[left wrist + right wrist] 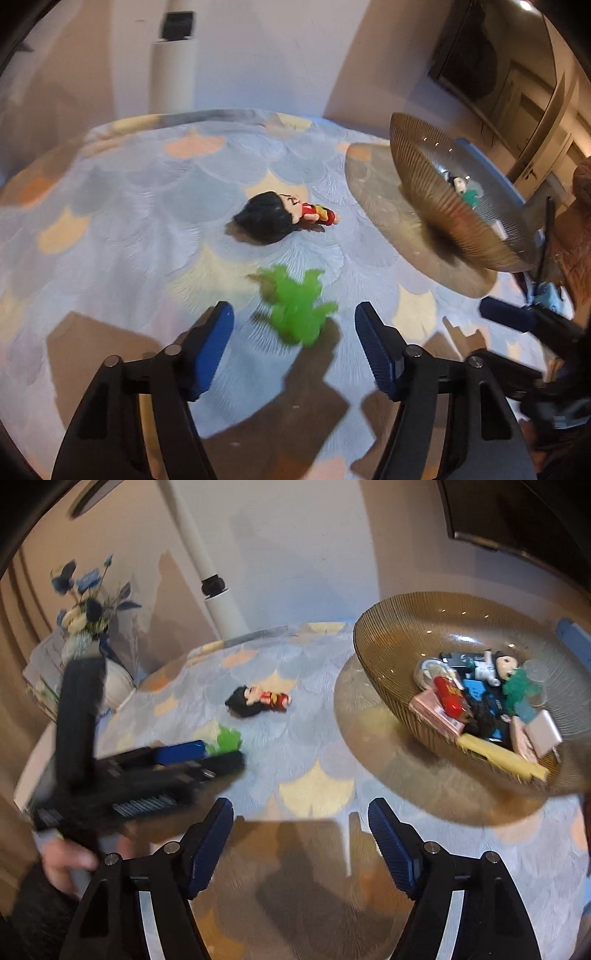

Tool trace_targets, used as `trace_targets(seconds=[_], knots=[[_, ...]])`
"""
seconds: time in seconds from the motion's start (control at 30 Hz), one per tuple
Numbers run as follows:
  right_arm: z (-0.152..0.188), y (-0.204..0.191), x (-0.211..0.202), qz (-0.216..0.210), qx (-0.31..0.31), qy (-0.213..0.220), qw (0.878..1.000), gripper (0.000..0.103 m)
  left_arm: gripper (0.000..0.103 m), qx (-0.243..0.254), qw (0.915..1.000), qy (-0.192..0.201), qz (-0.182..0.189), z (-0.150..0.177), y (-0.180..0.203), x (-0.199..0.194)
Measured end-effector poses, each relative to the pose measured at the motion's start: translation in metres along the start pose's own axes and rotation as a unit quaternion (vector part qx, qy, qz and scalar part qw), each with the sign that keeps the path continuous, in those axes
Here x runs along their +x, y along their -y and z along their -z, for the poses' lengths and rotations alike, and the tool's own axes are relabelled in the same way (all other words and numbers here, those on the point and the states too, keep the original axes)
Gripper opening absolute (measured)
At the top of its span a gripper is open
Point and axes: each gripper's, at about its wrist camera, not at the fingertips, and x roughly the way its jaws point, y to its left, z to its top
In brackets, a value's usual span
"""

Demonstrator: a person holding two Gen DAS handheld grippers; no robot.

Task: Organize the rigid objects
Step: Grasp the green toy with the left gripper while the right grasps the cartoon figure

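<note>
A green toy lies on the patterned tablecloth just ahead of my open left gripper, between its blue pads and apart from them. A black-haired doll in red lies farther back. The amber ribbed glass bowl at the right holds several small items. In the right wrist view my right gripper is open and empty above the cloth. The left gripper shows there at the left beside the green toy, with the doll behind and the bowl at the right.
A white vase with blue flowers stands at the table's far left edge. A white pole rises behind the table. The bowl holds a red box, a yellow bar and a small figure.
</note>
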Motion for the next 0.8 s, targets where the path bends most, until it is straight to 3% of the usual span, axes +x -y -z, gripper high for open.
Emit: trace_targets(seconds=[0.03,0.13,0.27,0.43,0.53,0.63,0.8], knots=[[-0.005,0.001,0.003,-0.009,0.007,-0.005,1.0,0.075,0.029,0.001,1.0,-0.005,0.001,-0.003,0.003,0.009],[-0.022,-0.004,0.022,-0.038,0.023,-0.026,0.999,0.075,0.03,0.035,0.9992,0.005,-0.019,-0.006,0.016,0.016],[-0.045,-0.024,0.07,-0.046,0.037,-0.071,0.996,0.075,0.03,0.008,0.9971,0.038,-0.066,0.002,-0.004,-0.008],[-0.064,-0.047,0.11,0.048,-0.017,-0.024,0.998,0.075,0.03,-0.062,0.9867,0.101,-0.111,0.022,-0.051,-0.043],[-0.072,-0.055,0.12,0.049,-0.024,-0.021,0.998,0.076,0.03,-0.082,0.9841,0.125,-0.096,0.026,-0.06,-0.05],[-0.074,-0.06,0.124,0.058,-0.039,-0.006,0.998,0.068,0.03,-0.059,0.9865,0.112,-0.103,0.024,-0.054,-0.043],[-0.06,-0.06,0.099,0.055,-0.042,0.027,0.997,0.068,0.03,-0.03,0.9869,0.114,-0.111,0.024,-0.043,-0.041]])
